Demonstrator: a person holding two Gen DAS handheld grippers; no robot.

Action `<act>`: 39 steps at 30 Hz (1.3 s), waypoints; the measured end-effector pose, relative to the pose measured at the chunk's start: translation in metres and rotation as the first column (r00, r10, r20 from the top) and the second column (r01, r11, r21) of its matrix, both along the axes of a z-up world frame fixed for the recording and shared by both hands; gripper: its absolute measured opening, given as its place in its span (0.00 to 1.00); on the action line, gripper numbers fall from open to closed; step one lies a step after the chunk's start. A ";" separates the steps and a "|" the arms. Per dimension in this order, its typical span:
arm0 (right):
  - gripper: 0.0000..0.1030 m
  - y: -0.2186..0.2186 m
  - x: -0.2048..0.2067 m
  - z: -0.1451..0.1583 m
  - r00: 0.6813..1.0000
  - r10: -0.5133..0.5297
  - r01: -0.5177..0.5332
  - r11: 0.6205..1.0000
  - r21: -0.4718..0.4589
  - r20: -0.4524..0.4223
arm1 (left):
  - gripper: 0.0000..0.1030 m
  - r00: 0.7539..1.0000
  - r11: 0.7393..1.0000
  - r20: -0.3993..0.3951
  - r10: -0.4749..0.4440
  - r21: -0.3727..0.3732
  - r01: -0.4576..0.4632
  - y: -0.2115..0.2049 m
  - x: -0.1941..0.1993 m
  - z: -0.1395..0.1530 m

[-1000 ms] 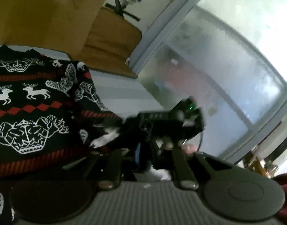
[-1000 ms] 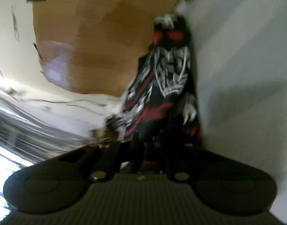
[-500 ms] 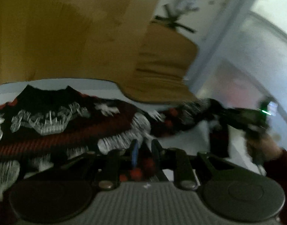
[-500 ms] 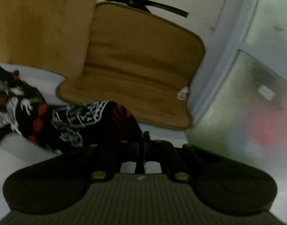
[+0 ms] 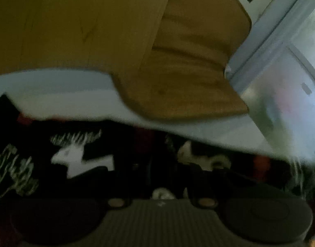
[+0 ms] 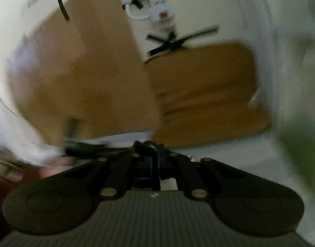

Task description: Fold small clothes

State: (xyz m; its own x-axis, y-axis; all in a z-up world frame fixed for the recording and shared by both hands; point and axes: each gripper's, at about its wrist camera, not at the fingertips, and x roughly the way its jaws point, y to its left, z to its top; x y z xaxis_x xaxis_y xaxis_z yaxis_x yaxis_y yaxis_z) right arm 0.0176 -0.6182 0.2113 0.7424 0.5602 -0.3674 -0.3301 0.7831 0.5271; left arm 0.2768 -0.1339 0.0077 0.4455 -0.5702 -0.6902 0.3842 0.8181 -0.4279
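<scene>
progress: mid-fold, not yet squared | reindeer sweater bunched along white surface near edge | left gripper buried in knit, closure unclear | right gripper pinched together, empty

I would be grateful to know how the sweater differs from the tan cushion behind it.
The sweater is black with white and red patterns; the cushion is plain tan. The sweater lies low on the white surface; the cushion's back rises upright behind. Both are soft fabric.
</scene>
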 end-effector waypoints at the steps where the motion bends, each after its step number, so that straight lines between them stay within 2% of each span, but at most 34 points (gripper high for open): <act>1: 0.07 0.002 0.002 -0.007 0.999 0.027 -0.025 0.998 0.064 -0.033 | 0.11 1.000 1.000 0.011 0.022 -0.015 -0.022 -0.001 0.001 -0.003; 3: 0.07 0.007 0.009 -0.019 0.993 0.079 -0.062 0.983 0.173 -0.088 | 0.12 0.999 0.998 0.015 0.051 -0.036 -0.051 -0.001 0.003 -0.005; 6: 0.07 0.017 0.022 -0.024 0.978 0.156 -0.106 0.945 0.310 -0.140 | 0.17 0.997 0.996 -0.020 0.068 -0.054 -0.069 0.011 -0.001 0.001; 9: 0.07 0.034 0.033 -0.011 0.965 0.220 -0.153 0.913 0.378 -0.142 | 0.23 0.996 0.991 0.002 0.095 -0.099 -0.094 0.041 -0.014 0.019; 13: 0.08 0.077 0.047 0.011 0.945 0.291 -0.210 0.892 0.401 -0.152 | 0.33 0.988 0.981 0.051 0.147 -0.133 -0.139 0.096 -0.036 0.048; 16: 0.10 0.119 0.059 0.023 0.926 0.340 -0.264 0.894 0.362 -0.166 | 0.47 0.982 0.975 0.073 0.175 -0.149 -0.163 0.136 -0.054 0.061; 18: 0.13 0.160 0.061 0.024 0.912 0.361 -0.300 0.910 0.285 -0.193 | 0.65 0.975 0.971 0.093 0.201 -0.153 -0.185 0.165 -0.067 0.068; 19: 0.20 0.180 0.063 0.021 0.898 0.382 -0.324 0.909 0.261 -0.219 | 0.72 0.971 0.968 0.105 0.216 -0.153 -0.199 0.179 -0.073 0.070; 20: 0.24 0.201 0.069 0.017 0.872 0.422 -0.370 0.900 0.232 -0.248 | 0.87 0.965 0.964 0.113 0.238 -0.151 -0.220 0.194 -0.077 0.071; 21: 0.31 0.215 0.078 0.015 0.852 0.451 -0.409 0.891 0.197 -0.266 | 0.92 0.957 0.957 0.112 0.267 -0.151 -0.249 0.207 -0.080 0.071; 22: 0.35 0.218 0.086 0.015 0.854 0.444 -0.407 0.895 0.184 -0.270 | 0.92 0.950 0.948 0.099 0.296 -0.151 -0.279 0.218 -0.082 0.069; 23: 0.36 0.212 0.095 0.015 0.872 0.412 -0.370 0.908 0.195 -0.264 | 0.92 0.945 0.940 0.076 0.318 -0.154 -0.303 0.229 -0.083 0.065; 24: 0.43 0.201 0.102 0.016 0.889 0.383 -0.331 0.916 0.226 -0.252 | 0.92 0.943 0.935 0.057 0.329 -0.159 -0.317 0.237 -0.084 0.062; 25: 0.63 0.192 0.105 0.016 0.899 0.368 -0.309 0.917 0.252 -0.236 | 0.92 0.941 0.932 0.045 0.336 -0.164 -0.325 0.243 -0.086 0.058; 27: 0.74 0.170 0.111 0.019 0.933 0.283 -0.224 0.940 0.257 -0.222 | 0.94 0.942 0.933 0.042 0.333 -0.161 -0.323 0.248 -0.089 0.054; 29: 0.74 0.162 0.119 0.015 0.927 0.277 -0.201 0.936 0.288 -0.253 | 0.96 0.948 0.939 0.045 0.316 -0.160 -0.305 0.244 -0.091 0.051; 31: 0.74 0.172 0.127 0.007 0.897 0.325 -0.221 0.916 0.335 -0.299 | 0.96 0.954 0.944 0.047 0.296 -0.165 -0.285 0.235 -0.090 0.047; 32: 0.74 0.181 0.129 0.006 0.887 0.334 -0.229 0.918 0.324 -0.318 | 0.96 0.955 0.945 0.048 0.294 -0.164 -0.283 0.234 -0.090 0.045; 35: 0.71 0.191 0.126 0.022 0.919 0.320 -0.274 0.938 0.213 -0.228 | 0.96 0.955 0.947 0.036 0.293 -0.152 -0.284 0.224 -0.088 0.040; 37: 0.71 0.176 0.121 0.032 0.966 0.213 -0.203 0.976 0.075 -0.147 | 0.97 0.957 0.951 0.020 0.289 -0.118 -0.285 0.219 -0.090 0.036; 39: 0.73 0.156 0.118 0.027 0.989 0.108 -0.113 0.992 -0.049 -0.098 | 0.97 0.961 0.958 0.002 0.276 -0.080 -0.275 0.213 -0.094 0.030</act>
